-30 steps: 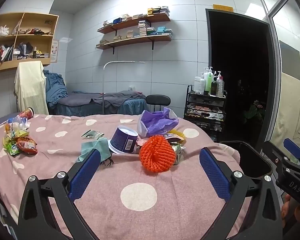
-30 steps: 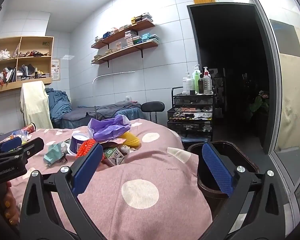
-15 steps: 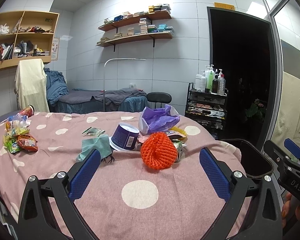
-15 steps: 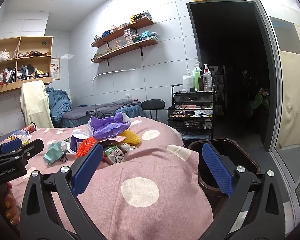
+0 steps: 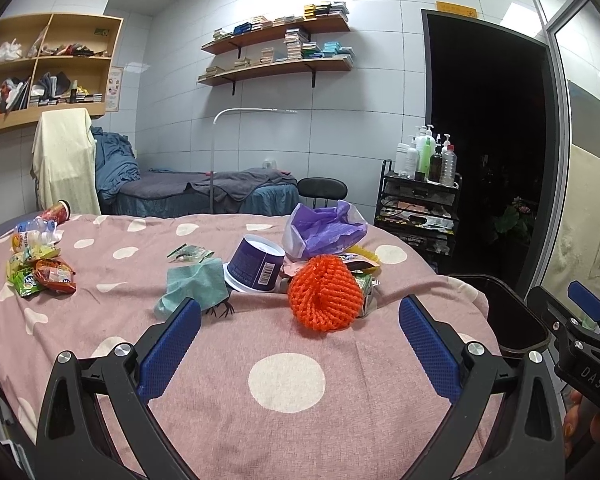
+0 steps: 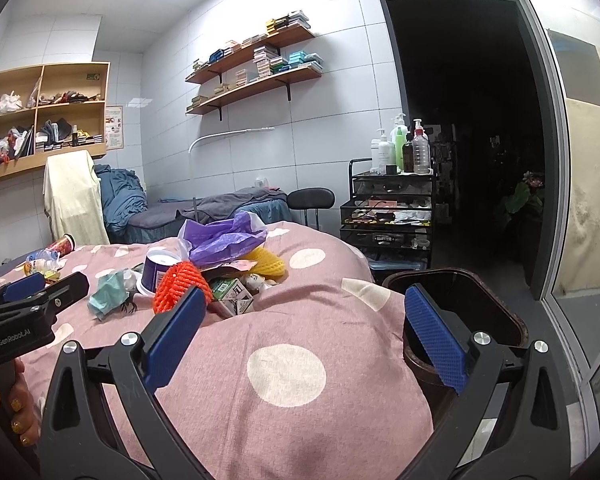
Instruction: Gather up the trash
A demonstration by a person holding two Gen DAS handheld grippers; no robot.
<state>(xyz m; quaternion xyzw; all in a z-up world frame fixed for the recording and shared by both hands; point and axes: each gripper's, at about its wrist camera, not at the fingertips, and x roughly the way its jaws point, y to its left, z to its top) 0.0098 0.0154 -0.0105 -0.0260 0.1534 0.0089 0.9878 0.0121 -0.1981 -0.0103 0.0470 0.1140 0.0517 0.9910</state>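
From the left wrist, the left gripper (image 5: 300, 346) hangs over the pink dotted cover (image 5: 288, 376) with its blue pads spread wide and nothing between them. Straight ahead of the gap, a little right of centre, lies an orange foam net (image 5: 325, 294). Just behind it a purple tub (image 5: 255, 267) lies tipped on its side, with a purple plastic bag (image 5: 325, 229) to the tub's right. Ahead of the left pad sits a teal cloth (image 5: 194, 285); far off to the left is a heap of snack wrappers (image 5: 40, 272). The dark bin (image 5: 500, 312) stands beyond the right pad.

From the right wrist, the right gripper (image 6: 302, 334) is also spread and empty (the bin (image 6: 476, 300) sits just behind its right pad). The orange net (image 6: 180, 286) shows past the left pad.
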